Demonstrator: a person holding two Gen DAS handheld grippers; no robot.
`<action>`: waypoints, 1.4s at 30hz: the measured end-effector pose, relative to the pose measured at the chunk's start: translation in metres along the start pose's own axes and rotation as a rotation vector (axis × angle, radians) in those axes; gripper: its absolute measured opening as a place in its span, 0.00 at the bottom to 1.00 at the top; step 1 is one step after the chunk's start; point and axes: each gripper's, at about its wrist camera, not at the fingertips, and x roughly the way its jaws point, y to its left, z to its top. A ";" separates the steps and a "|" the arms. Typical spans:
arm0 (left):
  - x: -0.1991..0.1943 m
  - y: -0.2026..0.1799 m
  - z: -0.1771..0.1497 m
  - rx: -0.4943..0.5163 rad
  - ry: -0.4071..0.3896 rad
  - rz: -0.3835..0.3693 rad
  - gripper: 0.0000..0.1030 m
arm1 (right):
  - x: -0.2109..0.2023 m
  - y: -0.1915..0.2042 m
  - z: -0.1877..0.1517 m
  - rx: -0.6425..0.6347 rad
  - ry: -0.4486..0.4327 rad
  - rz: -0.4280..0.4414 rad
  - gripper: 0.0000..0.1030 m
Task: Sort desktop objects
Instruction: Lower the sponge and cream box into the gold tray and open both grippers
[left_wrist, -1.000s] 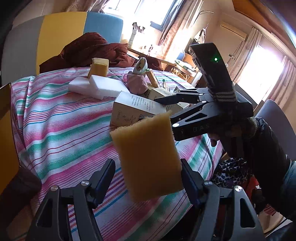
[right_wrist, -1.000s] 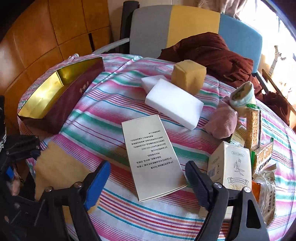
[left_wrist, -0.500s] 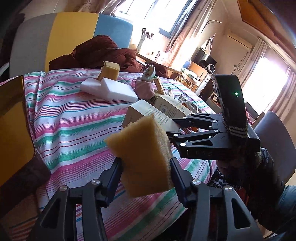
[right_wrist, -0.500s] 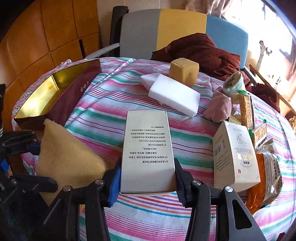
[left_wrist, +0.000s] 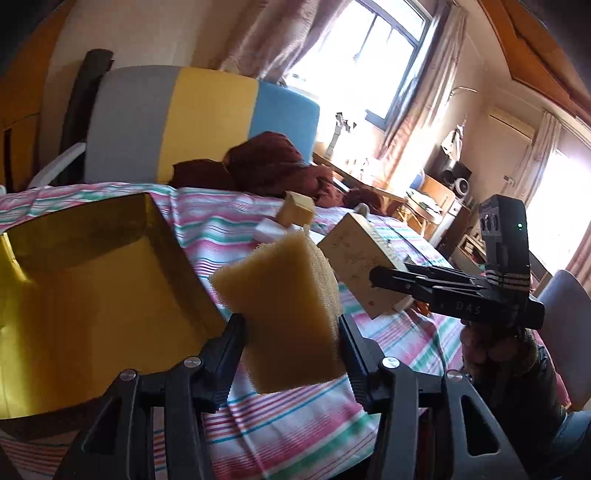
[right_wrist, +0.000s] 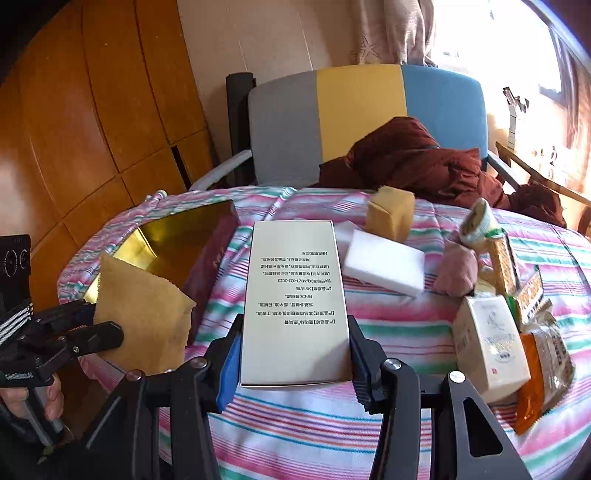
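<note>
Gold-lined box (left_wrist: 92, 295) sits open at the table (right_wrist: 369, 424) edge, my landmark. Right tongs (right_wrist: 293, 354) pinch the long printed carton (right_wrist: 295, 295) right of the box: light, stiff, crushable, held across its narrow end. Left tongs (left_wrist: 291, 343) squeeze the yellow sponge (left_wrist: 284, 314) just beside the box: soft, weightless, gripped mid-body.

wood-panel wall (right_wrist: 92, 122) | tricolour chair (right_wrist: 362, 118) | sunlit window (left_wrist: 369, 62)

Left gripper (left_wrist: 291, 328): matt black plastic, clamping porous rough yellow sponge (left_wrist: 284, 314). Left of it, tray (left_wrist: 92, 295) with glossy gold foil lining. Right gripper (right_wrist: 293, 354) clamps smooth satin cardboard box (right_wrist: 295, 295). Beneath: striped woven tablecloth (right_wrist: 369, 332).
</note>
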 end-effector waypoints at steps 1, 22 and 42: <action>-0.006 0.011 0.003 -0.015 -0.013 0.036 0.50 | 0.005 0.010 0.007 -0.006 -0.007 0.016 0.49; -0.007 0.225 0.063 -0.201 0.112 0.446 0.50 | 0.203 0.162 0.102 -0.147 0.198 0.045 0.49; 0.027 0.269 0.102 -0.260 0.212 0.480 0.60 | 0.249 0.157 0.106 -0.163 0.232 -0.068 0.64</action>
